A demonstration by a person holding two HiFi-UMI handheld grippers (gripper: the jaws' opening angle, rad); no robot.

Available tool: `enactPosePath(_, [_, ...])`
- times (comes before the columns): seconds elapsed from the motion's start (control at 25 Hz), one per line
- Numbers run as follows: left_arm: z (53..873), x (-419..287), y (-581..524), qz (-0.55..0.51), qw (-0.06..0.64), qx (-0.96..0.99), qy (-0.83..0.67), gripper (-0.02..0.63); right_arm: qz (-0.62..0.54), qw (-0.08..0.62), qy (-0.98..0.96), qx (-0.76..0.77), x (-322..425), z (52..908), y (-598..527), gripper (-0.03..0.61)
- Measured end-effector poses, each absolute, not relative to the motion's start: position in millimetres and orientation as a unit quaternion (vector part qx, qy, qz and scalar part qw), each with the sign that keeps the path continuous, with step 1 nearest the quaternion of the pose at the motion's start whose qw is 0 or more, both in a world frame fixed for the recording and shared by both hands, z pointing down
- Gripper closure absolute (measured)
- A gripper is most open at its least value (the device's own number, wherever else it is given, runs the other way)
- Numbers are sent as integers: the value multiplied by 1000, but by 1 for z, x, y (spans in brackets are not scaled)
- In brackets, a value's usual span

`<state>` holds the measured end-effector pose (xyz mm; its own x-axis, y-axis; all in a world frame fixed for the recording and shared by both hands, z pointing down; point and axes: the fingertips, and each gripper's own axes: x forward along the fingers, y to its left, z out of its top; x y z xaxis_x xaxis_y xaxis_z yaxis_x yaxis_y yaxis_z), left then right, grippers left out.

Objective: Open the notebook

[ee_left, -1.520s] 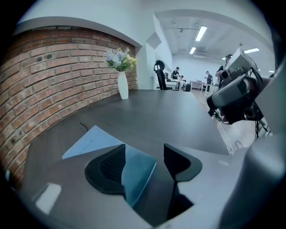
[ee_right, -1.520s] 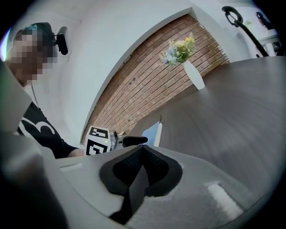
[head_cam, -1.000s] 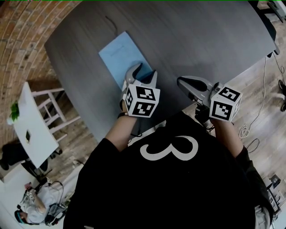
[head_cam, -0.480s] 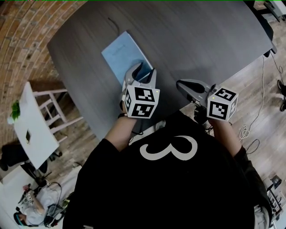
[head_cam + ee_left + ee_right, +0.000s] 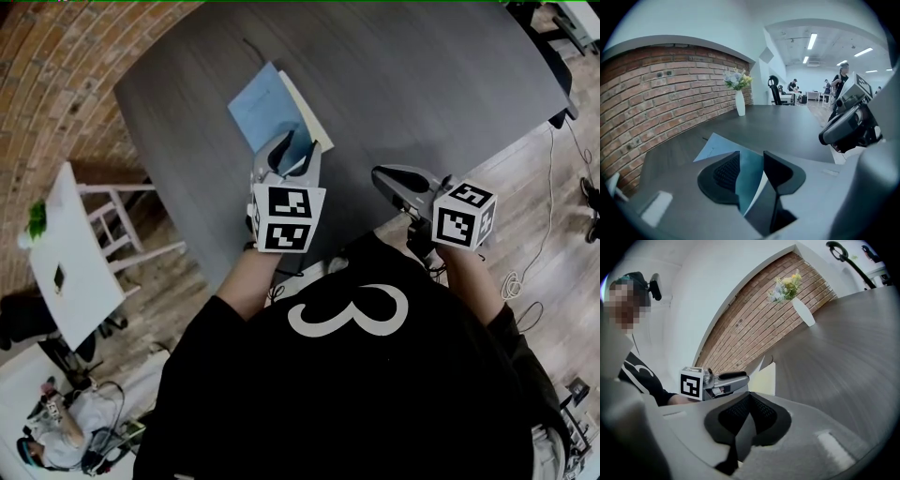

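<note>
A light blue notebook lies on the dark grey table, in front of my left hand. My left gripper has the near corner of its cover between closing jaws, and the pads grip it. The cover is raised off the block, baring a cream inner page. In the left gripper view the blue sheet runs up between the black pads. My right gripper hovers over the table's near edge, to the right, shut with nothing in it. It looks across at the lifted cover and page.
A white vase of flowers stands far back on the table near the brick wall. A black office chair is at the far end. A white side table stands on the floor at left, cables lie at right.
My left gripper has risen with the cover's corner; the cover has come up off the notebook and the cream page now shows. The right gripper has stayed put.
</note>
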<state>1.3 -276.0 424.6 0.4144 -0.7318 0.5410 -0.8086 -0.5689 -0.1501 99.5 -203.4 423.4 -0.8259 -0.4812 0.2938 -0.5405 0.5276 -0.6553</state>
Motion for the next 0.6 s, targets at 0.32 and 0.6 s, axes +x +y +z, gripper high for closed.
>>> enactPosePath(0.32, [396, -30, -263, 246, 75, 833, -490, 466, 375, 47, -881, 283, 81, 412, -202, 578])
enactPosePath(0.6, [380, -68, -244, 212, 97, 824, -517, 500, 381, 44, -888, 254, 48, 406, -197, 578])
